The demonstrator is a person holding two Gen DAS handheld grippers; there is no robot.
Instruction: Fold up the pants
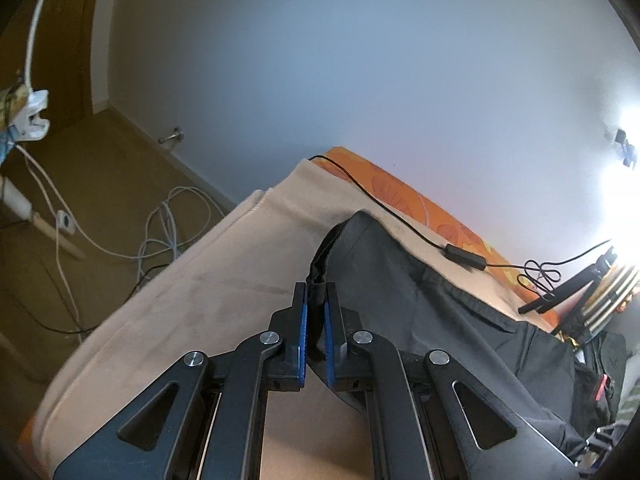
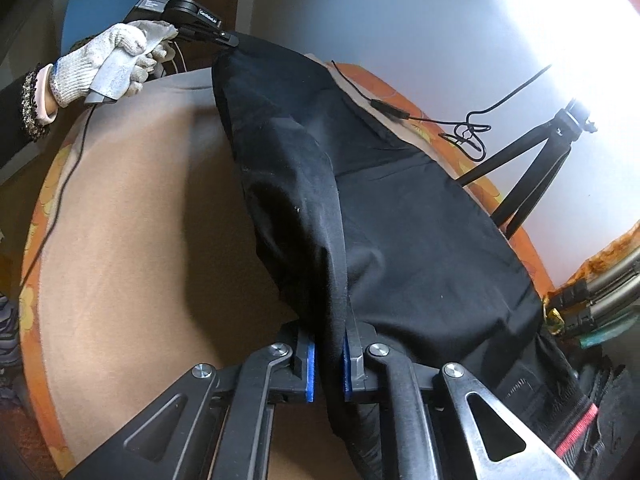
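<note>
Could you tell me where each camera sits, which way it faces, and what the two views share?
Left wrist: rides the left gripper, looking along it at a pinched edge of the black pants, the beige cover and wall.
Right wrist: rides the right gripper, looking across the pants to the gloved left hand.
Shared: pants, cover, black cable.

The pants (image 2: 400, 220) are lying across the blanket (image 2: 132, 220), one edge pinched in the right gripper (image 2: 329, 360) at the near side, the far corner hanging from the left gripper (image 2: 230, 40). Behind them a cable (image 2: 390, 110) is running along the blanket's far edge, a tripod (image 2: 536, 176) standing beyond.
</note>
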